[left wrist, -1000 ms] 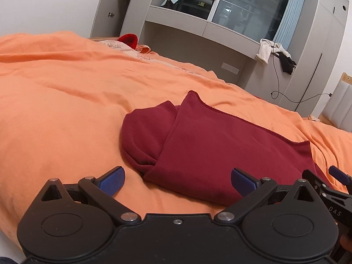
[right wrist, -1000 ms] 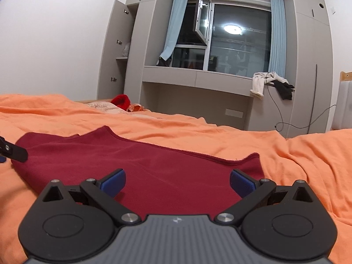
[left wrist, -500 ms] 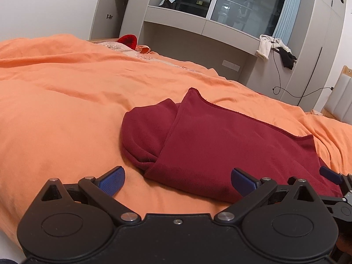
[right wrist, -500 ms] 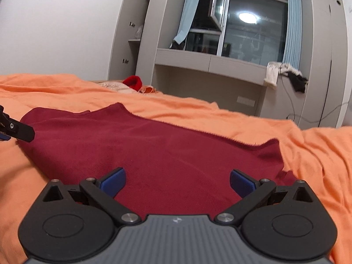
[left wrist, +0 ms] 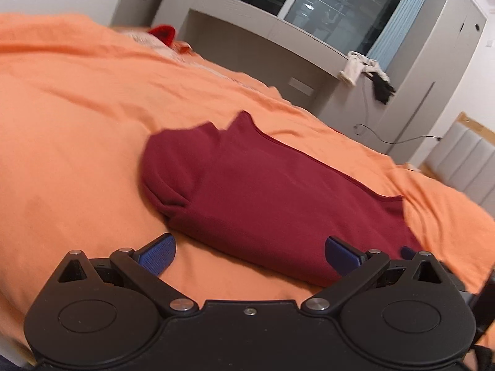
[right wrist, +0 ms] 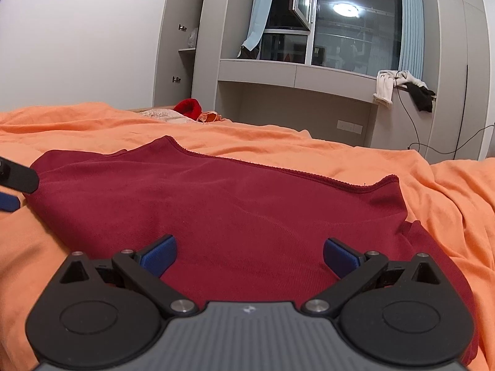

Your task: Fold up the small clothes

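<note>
Looking along my left gripper point(left wrist: 249, 250), I saw its two blue-padded fingers point(left wrist: 157, 252) spread wide apart with nothing between them but the near edge of the dark red garment point(left wrist: 278, 198) and a strip of orange bedcover point(left wrist: 71, 130). The garment lay folded on the bed, just ahead of that gripper and slightly to its right, with a rounded folded part bulging at its left end and a hemmed edge running along its far side. This view was tilted and somewhat blurred. My right gripper point(right wrist: 249, 252) was likewise held wide open and gripped nothing; the garment point(right wrist: 235, 204) spread directly beneath and ahead of it, filling the gap between the fingers point(right wrist: 340, 255), though I could not tell whether the pads touched the cloth. At the left edge of the right wrist view a black finger of the left gripper point(right wrist: 17, 176) showed just beside the garment's left end. Beyond the bed stood a grey cabinet point(right wrist: 297, 77) under a dark window point(right wrist: 355, 18), with a white cloth point(right wrist: 385, 88) draped over its ledge.
</note>
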Motion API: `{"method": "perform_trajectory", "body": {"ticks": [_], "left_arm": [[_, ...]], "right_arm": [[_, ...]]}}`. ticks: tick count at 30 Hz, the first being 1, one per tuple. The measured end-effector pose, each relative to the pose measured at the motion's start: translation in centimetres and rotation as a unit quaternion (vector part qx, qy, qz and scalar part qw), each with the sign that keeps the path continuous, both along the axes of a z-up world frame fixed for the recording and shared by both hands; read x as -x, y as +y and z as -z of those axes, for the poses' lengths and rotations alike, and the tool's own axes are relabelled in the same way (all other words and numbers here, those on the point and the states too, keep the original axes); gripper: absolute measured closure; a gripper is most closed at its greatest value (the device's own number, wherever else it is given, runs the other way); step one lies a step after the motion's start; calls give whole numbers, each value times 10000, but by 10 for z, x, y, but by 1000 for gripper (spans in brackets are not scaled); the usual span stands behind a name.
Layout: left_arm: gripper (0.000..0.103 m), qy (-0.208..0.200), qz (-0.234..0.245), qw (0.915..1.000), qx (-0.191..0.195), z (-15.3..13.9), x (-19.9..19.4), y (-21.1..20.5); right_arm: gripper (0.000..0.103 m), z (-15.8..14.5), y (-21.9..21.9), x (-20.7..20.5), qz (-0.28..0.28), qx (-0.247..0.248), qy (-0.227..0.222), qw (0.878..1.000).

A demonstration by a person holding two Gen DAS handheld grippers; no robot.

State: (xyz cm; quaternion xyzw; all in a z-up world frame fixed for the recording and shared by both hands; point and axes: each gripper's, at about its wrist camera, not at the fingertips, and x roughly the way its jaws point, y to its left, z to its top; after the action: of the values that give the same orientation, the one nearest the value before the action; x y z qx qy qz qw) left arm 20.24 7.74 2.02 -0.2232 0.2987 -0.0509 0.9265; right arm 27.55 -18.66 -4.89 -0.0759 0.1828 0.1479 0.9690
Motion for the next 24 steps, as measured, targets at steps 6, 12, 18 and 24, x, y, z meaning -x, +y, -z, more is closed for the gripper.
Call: {"method": "perform_trajectory", "body": {"ticks": [6, 12, 18, 24], "left_arm": [[1, 67, 244, 9995, 190, 7, -2, -8], [1, 99, 157, 9997, 164, 10, -7, -11], [1, 83, 130, 9998, -157, 11, -12, -20], [1, 171, -210, 9996, -31, 12, -34, -16]], "right_arm": [[0, 0, -2, -1, -7, -96, 44, 9999], [0, 0, -1, 1, 1, -86, 30, 10000], [0, 1, 2, 2, 32, -47, -30, 10000], [0, 2, 3, 3, 35, -49, -32, 10000]]}}
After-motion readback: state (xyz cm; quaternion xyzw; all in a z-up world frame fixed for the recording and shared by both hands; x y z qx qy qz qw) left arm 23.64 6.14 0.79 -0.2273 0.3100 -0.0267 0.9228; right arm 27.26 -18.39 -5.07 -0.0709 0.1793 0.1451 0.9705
